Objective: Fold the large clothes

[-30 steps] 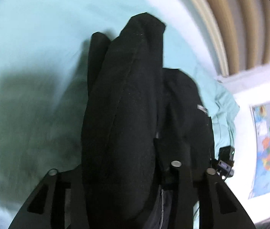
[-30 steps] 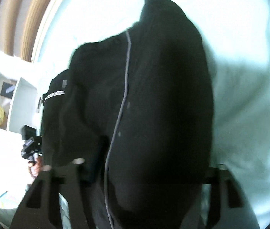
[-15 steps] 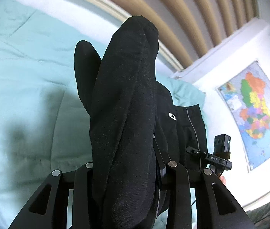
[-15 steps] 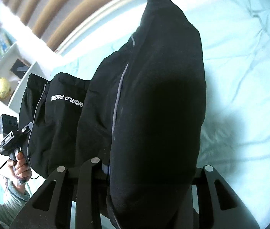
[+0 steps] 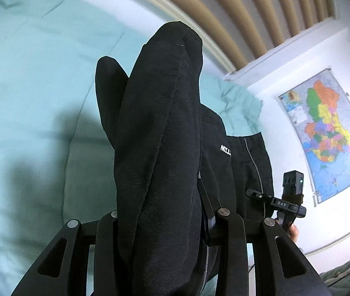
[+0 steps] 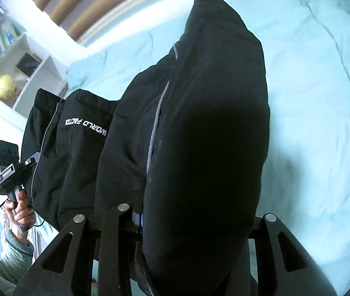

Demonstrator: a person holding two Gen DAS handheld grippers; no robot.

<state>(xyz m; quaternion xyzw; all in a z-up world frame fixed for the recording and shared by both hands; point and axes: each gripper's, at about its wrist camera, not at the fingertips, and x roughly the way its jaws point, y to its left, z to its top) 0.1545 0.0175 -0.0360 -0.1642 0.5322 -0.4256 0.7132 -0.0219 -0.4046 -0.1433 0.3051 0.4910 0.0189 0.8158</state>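
Note:
A large black garment [image 5: 157, 148] with grey piping and white lettering hangs stretched between my two grippers above a light teal bed [image 5: 26, 98]. My left gripper [image 5: 165, 219] is shut on a thick bunch of its cloth, which hides the fingertips. My right gripper [image 6: 187, 212] is shut on the other end of the garment [image 6: 207, 135], with the cloth draped over its fingers. Each gripper shows in the other's view: the right one [image 5: 288, 197] and the left one [image 6: 9, 167], held by a hand.
The teal quilt [image 6: 323, 98] spreads under the garment. A slatted headboard [image 5: 249, 12] and a wall map [image 5: 328, 133] are behind. White shelves [image 6: 14, 56] with books and a yellow globe [image 6: 5, 90] stand at the left.
Both grippers have tilted up and lifted with the garment: the views swung from the bed surface toward the headboard and walls. The garment hangs more spread between them.

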